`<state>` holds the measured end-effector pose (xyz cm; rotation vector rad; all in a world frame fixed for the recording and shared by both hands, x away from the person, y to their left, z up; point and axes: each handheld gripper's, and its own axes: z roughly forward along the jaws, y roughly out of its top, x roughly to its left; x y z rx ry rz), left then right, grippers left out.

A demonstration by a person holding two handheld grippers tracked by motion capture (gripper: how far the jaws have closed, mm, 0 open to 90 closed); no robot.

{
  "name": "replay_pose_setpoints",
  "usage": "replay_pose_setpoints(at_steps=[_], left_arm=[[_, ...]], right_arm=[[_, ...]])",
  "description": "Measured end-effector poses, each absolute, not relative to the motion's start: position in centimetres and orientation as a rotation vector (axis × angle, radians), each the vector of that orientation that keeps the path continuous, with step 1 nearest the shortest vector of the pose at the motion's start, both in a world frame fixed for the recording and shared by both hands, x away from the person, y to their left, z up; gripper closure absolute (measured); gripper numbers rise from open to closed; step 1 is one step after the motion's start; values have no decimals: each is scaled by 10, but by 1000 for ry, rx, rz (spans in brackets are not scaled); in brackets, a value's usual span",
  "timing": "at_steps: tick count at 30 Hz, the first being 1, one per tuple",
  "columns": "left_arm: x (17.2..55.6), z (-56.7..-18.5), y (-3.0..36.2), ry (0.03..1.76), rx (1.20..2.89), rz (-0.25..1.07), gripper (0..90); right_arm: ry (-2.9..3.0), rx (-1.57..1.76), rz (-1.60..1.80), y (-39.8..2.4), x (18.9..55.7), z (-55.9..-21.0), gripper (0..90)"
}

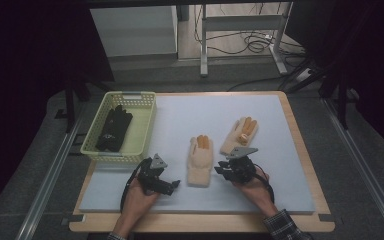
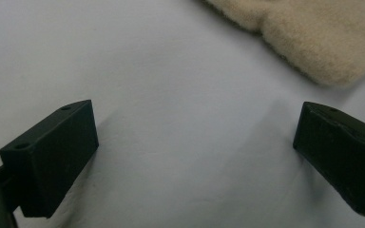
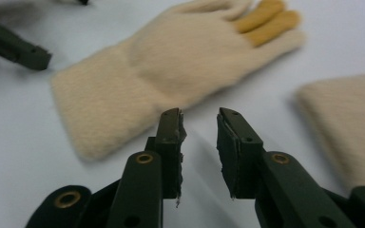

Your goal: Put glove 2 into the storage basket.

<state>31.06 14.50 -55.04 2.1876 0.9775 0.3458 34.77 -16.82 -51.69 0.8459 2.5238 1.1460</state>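
Right gripper (image 3: pixel 199 118), jaws narrow and empty, should open wider, then pinch the near cream fuzzy knit glove (image 1: pixel 200 161) at its cuff; left gripper (image 2: pixel 195 142) wide, empty.

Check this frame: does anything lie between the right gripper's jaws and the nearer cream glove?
Nothing visible does. The right gripper stands slightly open with nothing between its jaws, and only bare grey mat separates it from the cream glove.
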Motion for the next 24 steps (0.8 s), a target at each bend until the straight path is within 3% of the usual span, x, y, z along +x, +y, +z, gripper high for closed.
replay_pose_setpoints(at_steps=[10,17,24], left_arm=[[311,-550,145,978,2188,345,12],[311,-550,145,978,2187,345,11],[311,-550,145,978,2186,345,12]], right_arm=[[2368,1009,1135,-211,380,-496,596],[2287,1147,1091,-227,413,-494,399],[2262,1217,1040,-226,440,-508,328]])
